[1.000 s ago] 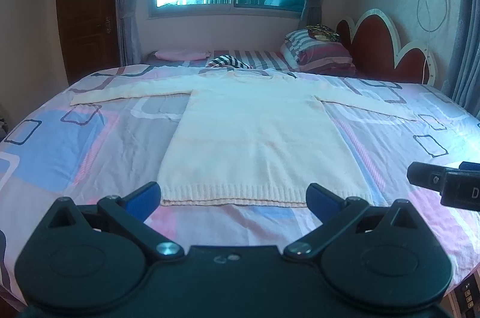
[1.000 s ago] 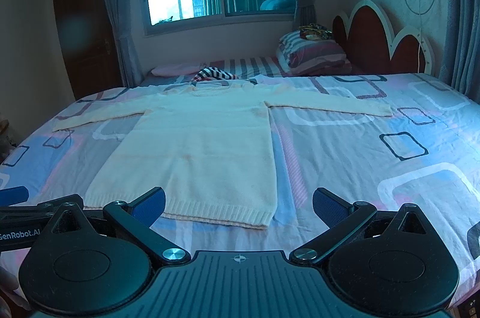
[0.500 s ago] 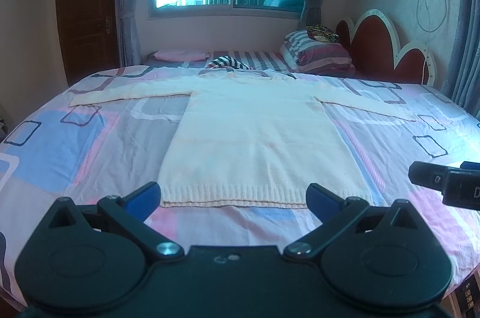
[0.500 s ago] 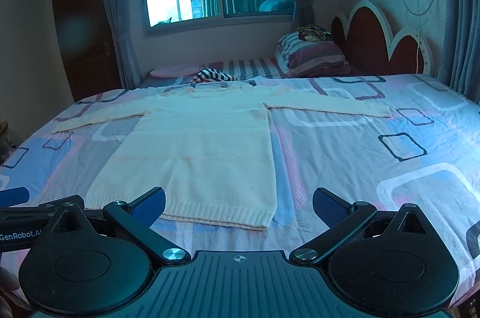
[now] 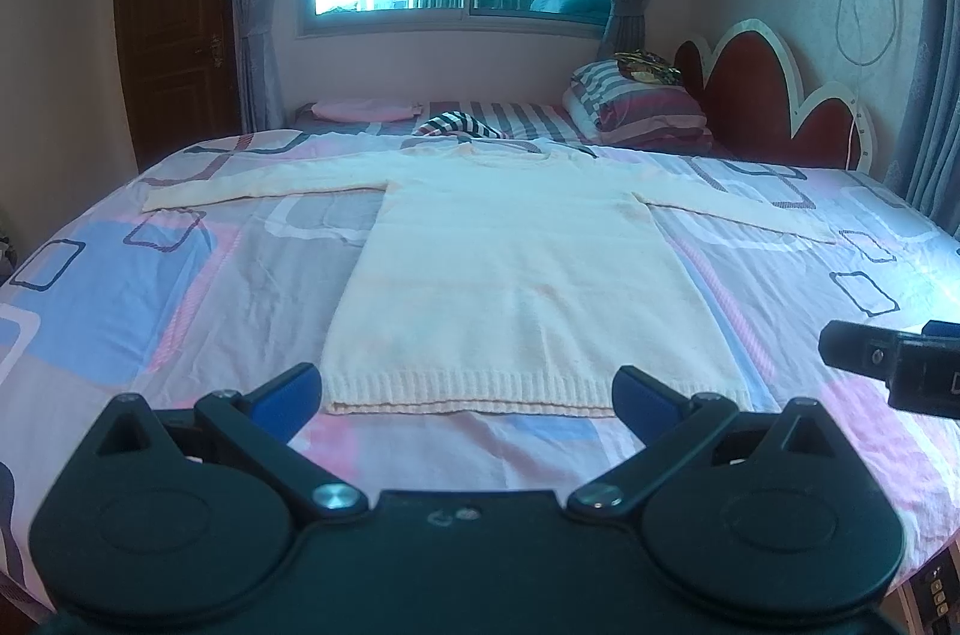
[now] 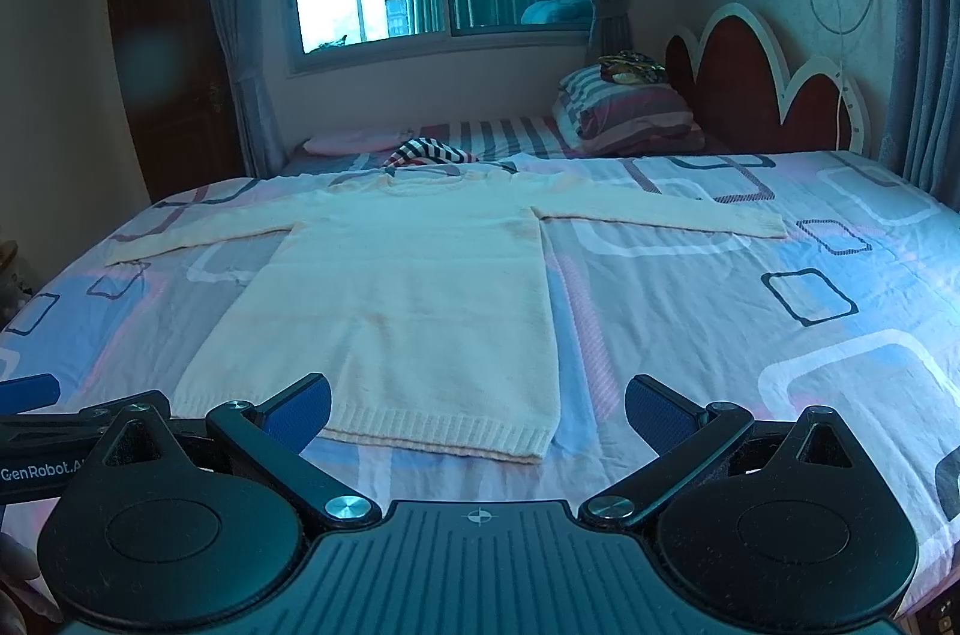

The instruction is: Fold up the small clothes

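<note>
The cream knitted long-sleeved sweater point(image 5: 528, 287) lies flat on the patchwork-printed bed sheet point(image 5: 180, 287), sleeves spread and hem nearest you. Your left claw point(image 5: 465, 392) and right claw point(image 6: 477, 410) both hover wide open, holding nothing. Lower each onto a hem corner, pinch only the knit, and lift evenly.

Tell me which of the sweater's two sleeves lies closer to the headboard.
The sleeve stretching right, its cuff pointing toward the red headboard. The other sleeve runs left toward the door side.
</note>
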The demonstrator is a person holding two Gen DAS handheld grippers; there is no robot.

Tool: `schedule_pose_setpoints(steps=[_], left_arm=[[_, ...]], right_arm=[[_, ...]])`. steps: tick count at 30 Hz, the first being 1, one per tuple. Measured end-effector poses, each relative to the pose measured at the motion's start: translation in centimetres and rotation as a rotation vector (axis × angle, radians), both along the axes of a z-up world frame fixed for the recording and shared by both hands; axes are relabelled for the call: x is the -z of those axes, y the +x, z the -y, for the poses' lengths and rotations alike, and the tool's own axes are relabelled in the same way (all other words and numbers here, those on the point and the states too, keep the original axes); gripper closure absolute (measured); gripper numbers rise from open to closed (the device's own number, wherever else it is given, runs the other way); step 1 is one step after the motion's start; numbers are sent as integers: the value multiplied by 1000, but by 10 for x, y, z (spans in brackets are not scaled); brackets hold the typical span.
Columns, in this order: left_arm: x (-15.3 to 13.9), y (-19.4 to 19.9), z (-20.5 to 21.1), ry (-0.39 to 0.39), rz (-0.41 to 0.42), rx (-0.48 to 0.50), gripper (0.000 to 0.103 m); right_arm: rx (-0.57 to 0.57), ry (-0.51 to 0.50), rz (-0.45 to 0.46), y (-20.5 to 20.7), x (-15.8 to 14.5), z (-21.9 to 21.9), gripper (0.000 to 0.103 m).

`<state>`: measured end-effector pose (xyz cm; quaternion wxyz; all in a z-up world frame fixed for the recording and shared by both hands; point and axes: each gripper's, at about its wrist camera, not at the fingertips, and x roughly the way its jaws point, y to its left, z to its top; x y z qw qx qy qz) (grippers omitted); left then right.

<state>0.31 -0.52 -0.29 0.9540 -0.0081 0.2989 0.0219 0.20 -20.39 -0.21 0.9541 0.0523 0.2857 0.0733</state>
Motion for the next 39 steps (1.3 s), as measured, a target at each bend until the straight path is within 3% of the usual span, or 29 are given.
schedule_pose_setpoints(steps=[39], left_arm=[[2,-1,-7,0,-6,-8,0]], right_arm=[[0,-8,-1,-1,2,-7,0]])
